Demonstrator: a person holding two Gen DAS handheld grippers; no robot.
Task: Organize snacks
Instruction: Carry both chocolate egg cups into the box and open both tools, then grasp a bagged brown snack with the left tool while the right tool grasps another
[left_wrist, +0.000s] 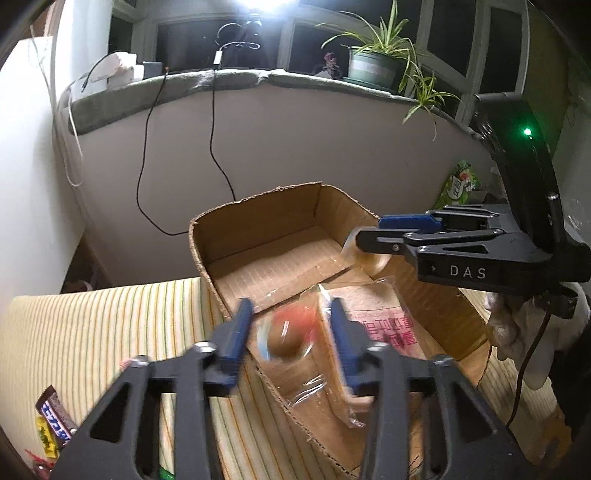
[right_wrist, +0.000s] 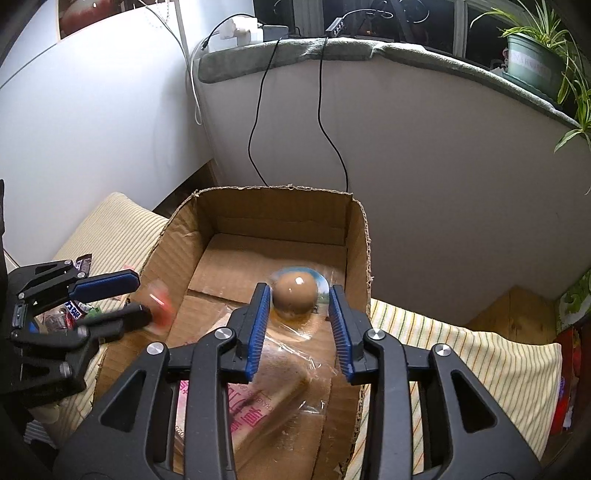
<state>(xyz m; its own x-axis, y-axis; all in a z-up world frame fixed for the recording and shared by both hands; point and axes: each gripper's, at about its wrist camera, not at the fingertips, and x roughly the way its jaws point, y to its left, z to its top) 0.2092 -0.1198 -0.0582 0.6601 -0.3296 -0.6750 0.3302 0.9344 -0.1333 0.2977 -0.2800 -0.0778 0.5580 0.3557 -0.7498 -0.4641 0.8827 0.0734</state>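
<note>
On the striped cushion (right_wrist: 461, 347), both grippers' jaws hang released over the cardboard box (right_wrist: 207, 229), so the wrapped eggs (right_wrist: 295, 297) between them could crack landing.

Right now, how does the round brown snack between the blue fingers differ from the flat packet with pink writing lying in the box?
The round brown snack is ball-shaped in a clear domed wrapper; the flat packet is a tan slab in a clear bag. The flat packet carries pink printed characters; the round brown snack shows none. The round one looks blurred, as if moving, while the packet lies flat on the cardboard box floor. Both are see-through wrapped and over the same box.
</note>
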